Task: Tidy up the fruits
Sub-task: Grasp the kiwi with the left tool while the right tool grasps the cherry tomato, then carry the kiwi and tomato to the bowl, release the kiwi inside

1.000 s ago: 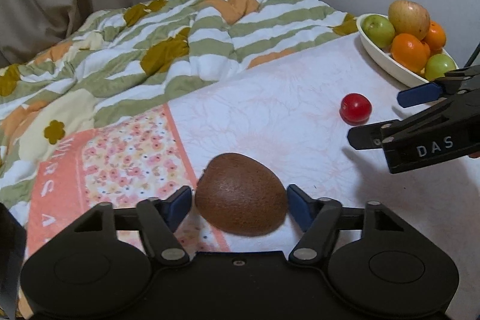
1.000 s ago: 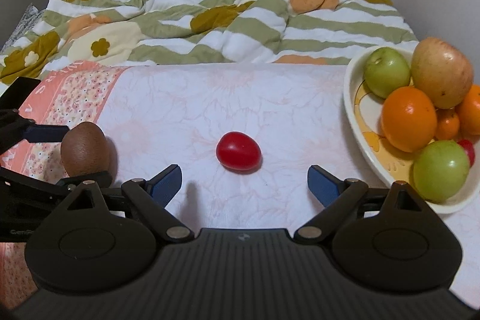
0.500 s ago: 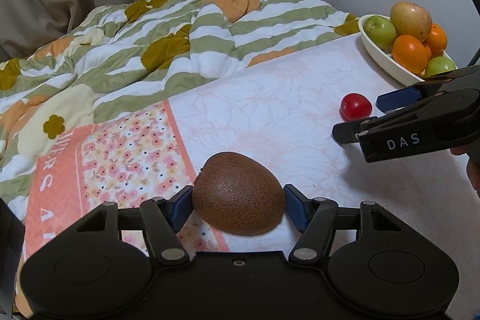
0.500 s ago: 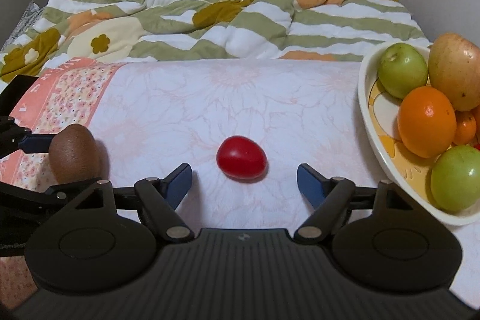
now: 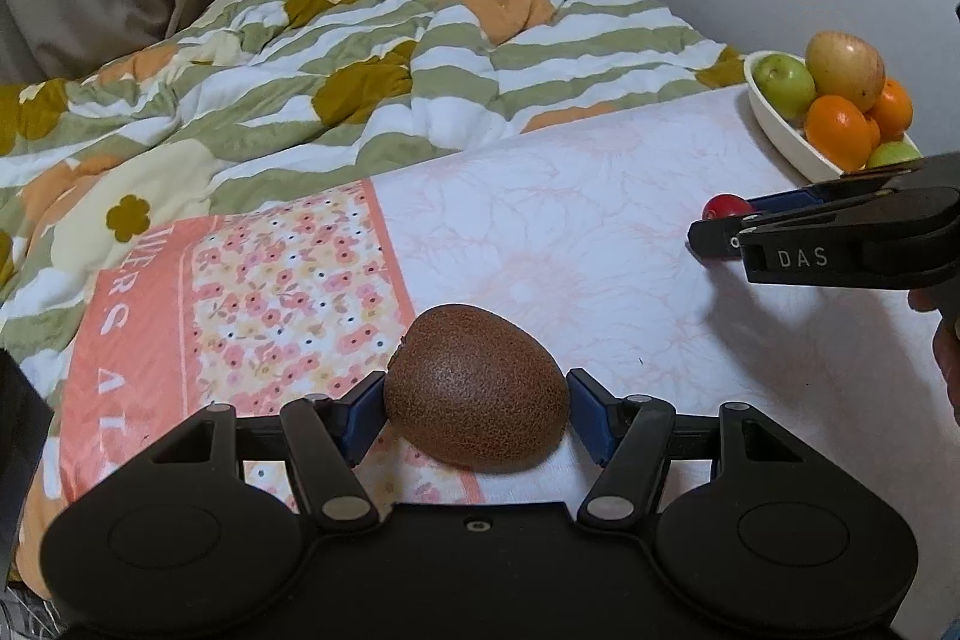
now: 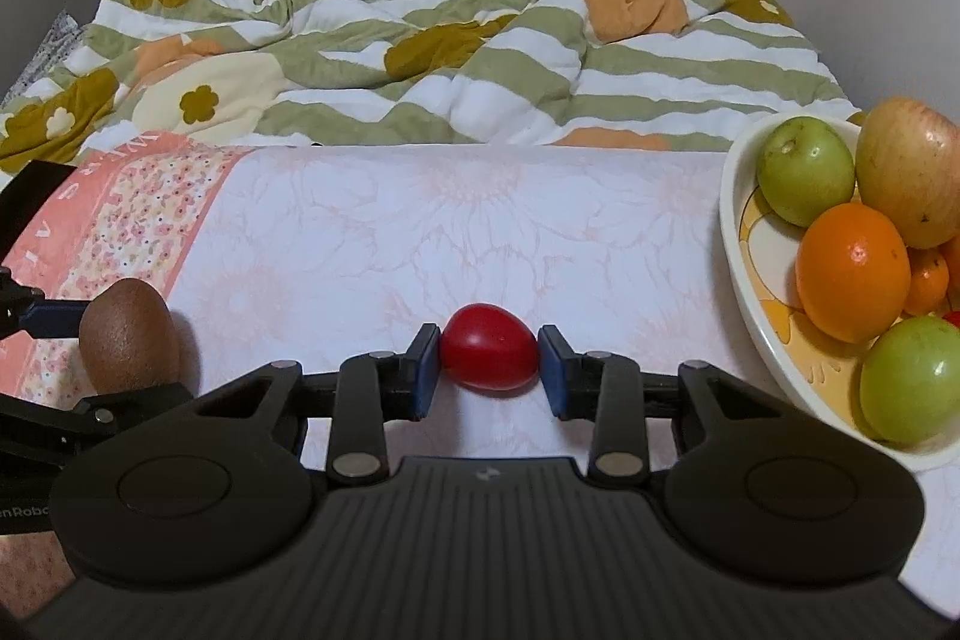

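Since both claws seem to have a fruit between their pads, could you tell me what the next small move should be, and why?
Probably lift the right claw slightly and carry the red tomato toward the fruit bowl. Its pads sit against both sides of the tomato, which lies on the bedsheet, and the bowl is close on the right. The left claw likewise brackets the kiwi.

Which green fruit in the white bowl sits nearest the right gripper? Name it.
The green apple at the bowl's near end, below the large orange. The other green apple sits at the far end of the white bowl, further from the right gripper.
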`<state>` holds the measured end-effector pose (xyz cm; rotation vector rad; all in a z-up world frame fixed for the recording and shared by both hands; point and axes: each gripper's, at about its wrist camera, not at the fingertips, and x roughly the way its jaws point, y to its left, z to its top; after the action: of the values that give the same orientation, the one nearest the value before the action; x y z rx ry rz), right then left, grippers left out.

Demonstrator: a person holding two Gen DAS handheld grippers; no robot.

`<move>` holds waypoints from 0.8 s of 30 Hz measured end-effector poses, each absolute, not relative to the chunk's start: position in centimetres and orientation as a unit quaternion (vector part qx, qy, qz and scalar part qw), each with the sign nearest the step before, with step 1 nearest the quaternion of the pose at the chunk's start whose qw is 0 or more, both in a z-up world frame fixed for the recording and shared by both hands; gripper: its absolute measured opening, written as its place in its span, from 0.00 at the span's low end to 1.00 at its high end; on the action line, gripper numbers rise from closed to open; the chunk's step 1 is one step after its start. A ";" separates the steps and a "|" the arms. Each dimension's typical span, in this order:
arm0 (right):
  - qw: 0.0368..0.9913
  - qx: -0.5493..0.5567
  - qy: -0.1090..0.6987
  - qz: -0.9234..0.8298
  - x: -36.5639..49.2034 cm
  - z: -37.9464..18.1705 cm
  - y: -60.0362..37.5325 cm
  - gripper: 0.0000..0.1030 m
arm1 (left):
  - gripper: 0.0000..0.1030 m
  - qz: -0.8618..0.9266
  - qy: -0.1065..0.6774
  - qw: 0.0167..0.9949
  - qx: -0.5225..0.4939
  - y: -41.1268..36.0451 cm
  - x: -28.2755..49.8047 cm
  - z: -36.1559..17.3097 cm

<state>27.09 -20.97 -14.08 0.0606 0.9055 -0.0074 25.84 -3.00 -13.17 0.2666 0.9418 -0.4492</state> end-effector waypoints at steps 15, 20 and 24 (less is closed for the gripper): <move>0.916 0.034 0.399 -0.010 21.9 -8.0 -20.0 0.49 | 0.66 -0.227 0.396 0.885 0.090 -2.3 21.6 -7.6; 0.923 0.034 0.382 -0.032 18.7 -5.6 -20.0 0.49 | 0.66 -0.247 0.379 0.888 0.078 -2.7 19.7 -5.6; 0.925 0.040 0.374 -0.048 16.3 -3.9 -20.9 0.49 | 0.66 -0.265 0.367 0.888 0.077 -3.8 18.5 -4.3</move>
<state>16.31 -20.93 -3.88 0.0818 0.7669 -0.0991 18.53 -3.76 -4.26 0.1605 0.7636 -0.5514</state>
